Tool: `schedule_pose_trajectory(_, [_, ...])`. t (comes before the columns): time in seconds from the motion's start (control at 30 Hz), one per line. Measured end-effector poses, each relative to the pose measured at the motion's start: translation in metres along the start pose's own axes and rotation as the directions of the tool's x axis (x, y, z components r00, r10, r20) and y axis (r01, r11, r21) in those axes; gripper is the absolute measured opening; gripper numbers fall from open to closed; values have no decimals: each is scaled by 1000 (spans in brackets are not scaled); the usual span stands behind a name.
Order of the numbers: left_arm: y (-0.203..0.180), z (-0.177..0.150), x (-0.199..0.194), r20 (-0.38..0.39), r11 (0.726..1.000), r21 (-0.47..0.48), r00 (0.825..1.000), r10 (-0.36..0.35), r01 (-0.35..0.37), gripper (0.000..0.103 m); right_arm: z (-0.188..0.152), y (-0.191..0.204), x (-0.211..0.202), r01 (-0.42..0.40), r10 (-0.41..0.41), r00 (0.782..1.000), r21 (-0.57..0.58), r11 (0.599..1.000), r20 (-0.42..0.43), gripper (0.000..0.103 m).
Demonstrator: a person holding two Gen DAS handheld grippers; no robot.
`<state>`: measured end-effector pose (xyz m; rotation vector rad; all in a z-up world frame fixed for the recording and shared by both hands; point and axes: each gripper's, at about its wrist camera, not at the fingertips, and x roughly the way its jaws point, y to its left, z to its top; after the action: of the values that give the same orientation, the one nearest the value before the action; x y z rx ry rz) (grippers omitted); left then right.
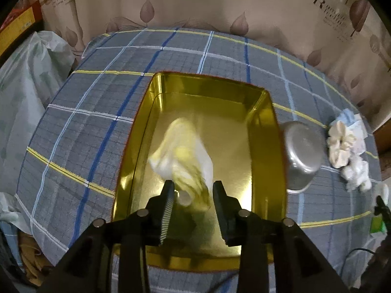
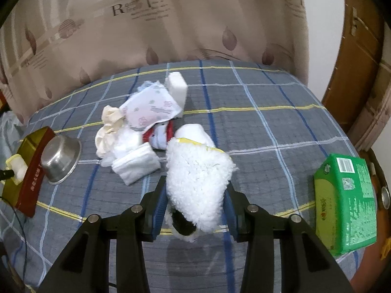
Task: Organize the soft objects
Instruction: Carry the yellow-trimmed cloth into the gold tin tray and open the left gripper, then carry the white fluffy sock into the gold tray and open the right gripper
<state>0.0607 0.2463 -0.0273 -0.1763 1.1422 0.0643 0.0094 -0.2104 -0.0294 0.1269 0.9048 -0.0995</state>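
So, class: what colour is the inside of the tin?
Shiny gold inside the tin; best seen in the left wrist view.

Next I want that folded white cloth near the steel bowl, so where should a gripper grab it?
Take the folded white cloth across its short width, coming from above. It lies flat, apart from the steel bowl, and its near edge on the bedspread looks free.

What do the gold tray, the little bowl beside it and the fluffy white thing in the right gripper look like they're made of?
Gold tray: likely metal tin, mirror-glossy, reflecting the cloth inside.
Bowl: probably stainless steel, dull silver sheen.
Fluffy white thing: looks like looped chenille or microfibre pile, matte, with yellow edging.
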Motion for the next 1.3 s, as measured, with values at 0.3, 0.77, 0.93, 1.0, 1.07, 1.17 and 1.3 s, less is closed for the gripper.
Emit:
schedule_pose_trajectory(0.3, [26,1,-49,61,998,6,996,67,-67,38,8,45,2,-73,72,997,-92,993,-11,39])
schedule_pose_trajectory(0.77, [83,-7,-49,92,977,-134,980,176,-163,40,9,193,11,-323,297,946,-323,889,-128,39])
schedule_pose_trajectory(0.93, [92,-10,-40,73,974,-171,983,166,-152,40,5,255,6,-395,360,919,-411,822,-163,39])
schedule_pose_trajectory(1.0, [95,-10,-41,78,972,-180,983,166,-150,40,3,277,4,-414,377,910,-444,794,-174,39])
schedule_pose_trajectory(1.07, [98,-11,-42,83,972,-192,984,156,-138,40,-1,297,1,-433,394,900,-475,766,-186,39])
schedule_pose_trajectory(1.17, [104,-11,-44,88,969,-213,985,150,-128,40,-6,327,-1,-451,409,890,-519,726,-202,39])
schedule_pose_trajectory(1.3, [106,-12,-44,89,967,-216,984,154,-132,40,-11,352,9,-479,417,876,-525,703,-241,39])
